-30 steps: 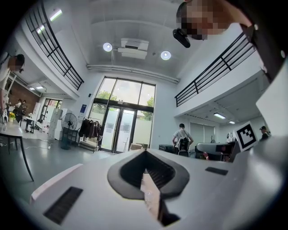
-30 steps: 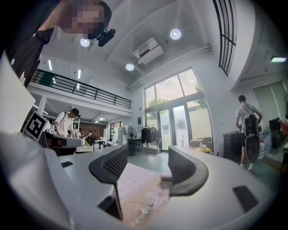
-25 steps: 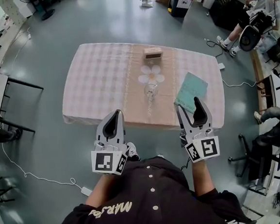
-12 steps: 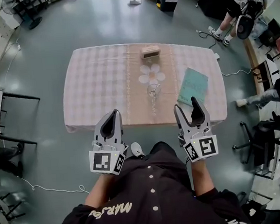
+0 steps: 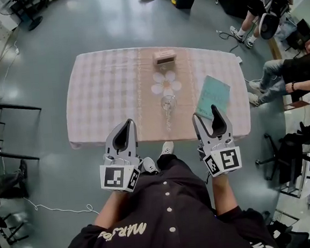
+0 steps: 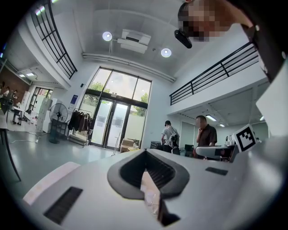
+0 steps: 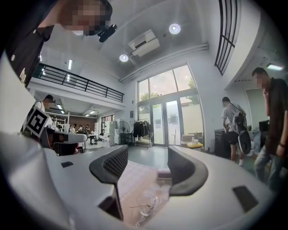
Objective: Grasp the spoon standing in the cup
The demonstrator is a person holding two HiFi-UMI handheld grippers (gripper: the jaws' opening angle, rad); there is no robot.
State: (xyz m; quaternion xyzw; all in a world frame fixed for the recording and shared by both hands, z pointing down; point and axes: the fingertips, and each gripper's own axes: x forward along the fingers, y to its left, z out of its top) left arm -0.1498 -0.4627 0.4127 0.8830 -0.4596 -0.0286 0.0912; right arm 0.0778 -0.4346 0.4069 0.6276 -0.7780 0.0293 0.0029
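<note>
A clear glass cup [image 5: 168, 100] stands mid-table on the pink checked cloth [image 5: 109, 92], just in front of a flower-shaped mat [image 5: 166, 83]. In the right gripper view the cup [image 7: 146, 201] shows low between the jaws, with a thin spoon handle [image 7: 134, 206] leaning out to the left. My right gripper [image 5: 207, 115] is open and hovers over the table's near edge, short of the cup and to its right. My left gripper [image 5: 127, 123] is shut and empty, at the near edge to the cup's left. Only a sliver of cloth shows between the left gripper's [image 6: 145, 155] jaws.
A small wooden box [image 5: 164, 57] sits at the table's far side, and a teal booklet [image 5: 213, 97] lies right of the cup, just beyond my right gripper. People sit and stand at the room's right side. Cables lie on the floor around the table.
The table has drawn slightly closer under both grippers as the person stepped forward. Both grippers keep their pose. Nothing on the table has moved.
</note>
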